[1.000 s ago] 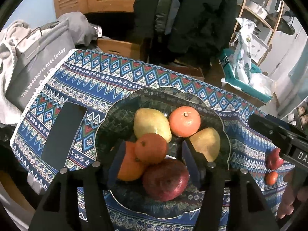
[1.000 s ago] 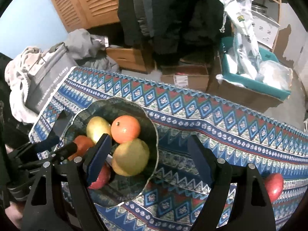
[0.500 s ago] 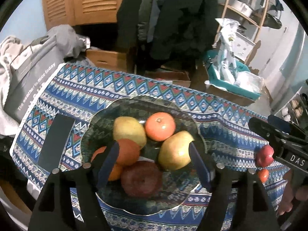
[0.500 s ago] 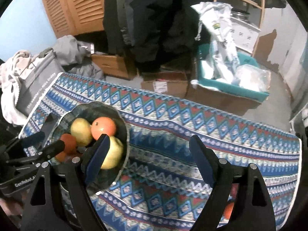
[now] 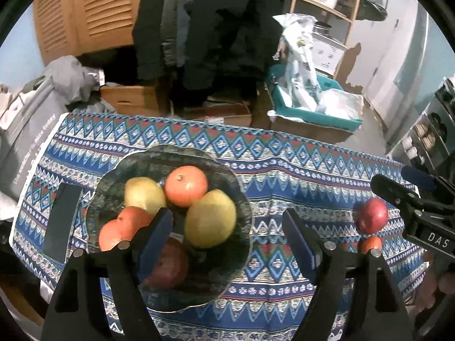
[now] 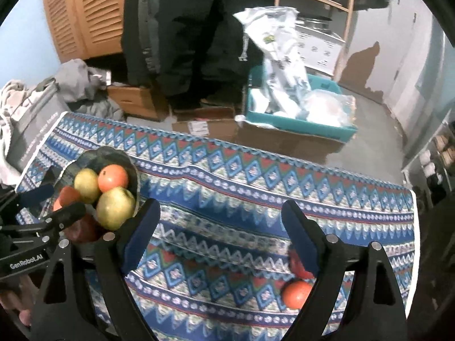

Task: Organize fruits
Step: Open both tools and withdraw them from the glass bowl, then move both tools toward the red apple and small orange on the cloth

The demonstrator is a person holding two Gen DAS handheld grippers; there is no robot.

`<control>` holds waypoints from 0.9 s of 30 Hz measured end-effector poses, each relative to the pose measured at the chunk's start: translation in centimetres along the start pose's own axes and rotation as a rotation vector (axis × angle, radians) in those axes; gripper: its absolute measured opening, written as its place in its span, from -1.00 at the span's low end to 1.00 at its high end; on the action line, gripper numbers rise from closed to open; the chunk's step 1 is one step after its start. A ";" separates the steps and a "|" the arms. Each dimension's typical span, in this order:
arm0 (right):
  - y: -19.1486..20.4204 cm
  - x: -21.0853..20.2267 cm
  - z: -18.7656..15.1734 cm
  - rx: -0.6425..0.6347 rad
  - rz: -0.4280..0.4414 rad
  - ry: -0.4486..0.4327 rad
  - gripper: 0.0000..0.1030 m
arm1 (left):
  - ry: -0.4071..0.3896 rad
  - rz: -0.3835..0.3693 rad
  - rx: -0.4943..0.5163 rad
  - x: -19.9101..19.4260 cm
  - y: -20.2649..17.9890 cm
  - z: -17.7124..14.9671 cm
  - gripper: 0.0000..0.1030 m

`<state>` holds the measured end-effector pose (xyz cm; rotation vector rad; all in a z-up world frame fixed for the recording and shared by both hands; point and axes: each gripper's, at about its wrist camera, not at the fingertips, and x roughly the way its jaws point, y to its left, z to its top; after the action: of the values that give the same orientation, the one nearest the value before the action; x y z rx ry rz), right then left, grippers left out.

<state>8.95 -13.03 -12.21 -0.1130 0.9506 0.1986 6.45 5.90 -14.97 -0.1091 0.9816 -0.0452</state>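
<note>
A dark scalloped bowl (image 5: 227, 176) (image 6: 85, 156) on the patterned tablecloth (image 5: 284, 170) holds two yellow pears (image 5: 210, 218), oranges (image 5: 186, 186) and a dark red apple (image 5: 170, 264). My left gripper (image 5: 227, 241) hangs above the bowl's right side, its jaws opening and holding nothing. Near the cloth's right end lie a red apple (image 5: 372, 216) (image 6: 297, 265) and a small orange (image 5: 371, 244) (image 6: 297, 294). My right gripper (image 6: 217, 233) hovers over the cloth left of those two, jaws opening, nothing between them; its right finger partly hides the apple.
A dark flat phone-like slab (image 5: 62, 221) lies on the cloth left of the bowl. A grey bag (image 5: 25, 136) leans at the table's left end. Cardboard boxes (image 5: 133, 99) and a teal bin (image 5: 312, 110) stand on the floor beyond the far edge.
The left gripper let go in the bowl, widened, rose and drifted right. The right gripper moved right and up, away from the bowl, bringing the loose apple and orange into its view.
</note>
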 end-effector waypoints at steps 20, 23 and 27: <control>-7.9 -1.1 -5.2 0.108 -0.112 0.062 0.71 | 0.076 -0.038 0.118 2.5 -7.2 -1.6 0.56; -9.2 -0.4 -6.6 0.138 -0.113 0.097 0.71 | 0.091 -0.036 0.146 3.2 -8.5 -2.0 0.56; -10.9 0.9 -8.6 0.177 -0.105 0.150 0.71 | 0.113 -0.034 0.181 4.2 -10.2 -2.5 0.56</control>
<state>4.96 -25.13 -17.80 -0.0145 1.1041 0.0079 6.78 -4.77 -18.69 0.0437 1.0838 -0.1728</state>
